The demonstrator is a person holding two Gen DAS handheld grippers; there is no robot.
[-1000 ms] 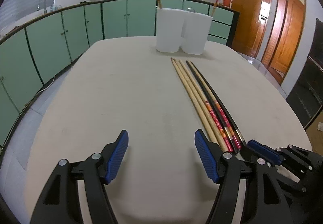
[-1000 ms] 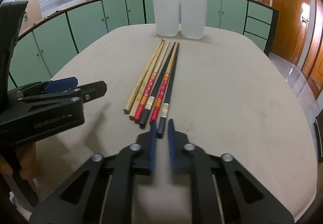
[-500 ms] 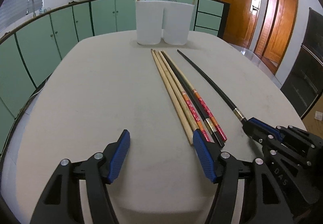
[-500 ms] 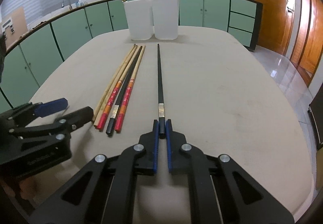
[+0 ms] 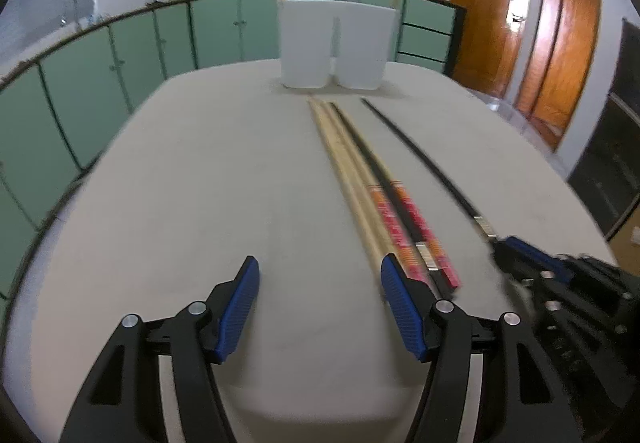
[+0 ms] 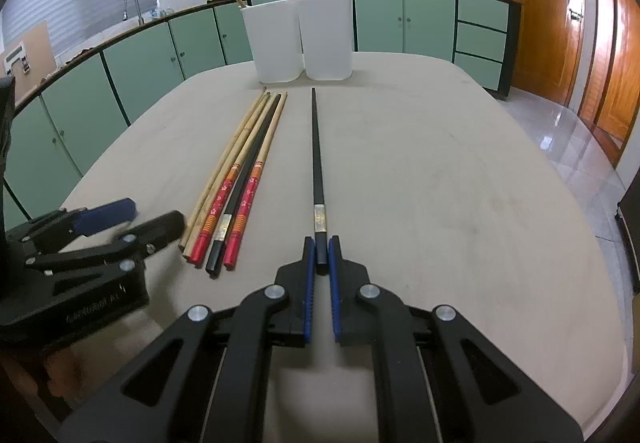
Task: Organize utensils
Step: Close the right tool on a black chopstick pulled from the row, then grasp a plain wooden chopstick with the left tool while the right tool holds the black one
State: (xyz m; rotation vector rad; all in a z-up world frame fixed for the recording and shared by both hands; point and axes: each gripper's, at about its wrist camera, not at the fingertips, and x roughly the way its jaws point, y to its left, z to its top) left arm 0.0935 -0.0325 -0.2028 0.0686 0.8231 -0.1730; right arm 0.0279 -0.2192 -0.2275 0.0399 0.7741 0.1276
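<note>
Step in hand: picking one chopstick out of the loose group, judged from the grip now in place.
Right gripper (image 6: 321, 257): jaws clenched on the blunt end of the black chopstick (image 6: 316, 163), just behind its metal band; the stick points away toward 12 o'clock.
Black chopstick, place: apart from the others, at about 3 o'clock of the bundle; whether its tip rests on the bench (image 6: 440, 171) or is just off it I cannot tell.
Left gripper (image 5: 320, 303): jaws part-way apart and closing, nothing between them; bare bench shows in the gap.
Remaining chopsticks (image 6: 240, 179): two plain wooden, two red-patterned and one black, lying side by side, their butt ends at about 1 o'clock of the left gripper, beside its right pad.
Containers: two white holders (image 6: 304, 39) at the far end, touching or nearly so, each with one red-patterned chopstick standing in it.
Progress, as judged: early; most sticks are on the bench.
Next move calls for: raising the held stick, tipping it toward upright, and lowering it tip-first into a holder.
Risk, as judged: a long thin stick held at one end may swing or twist in the jaws.
</note>
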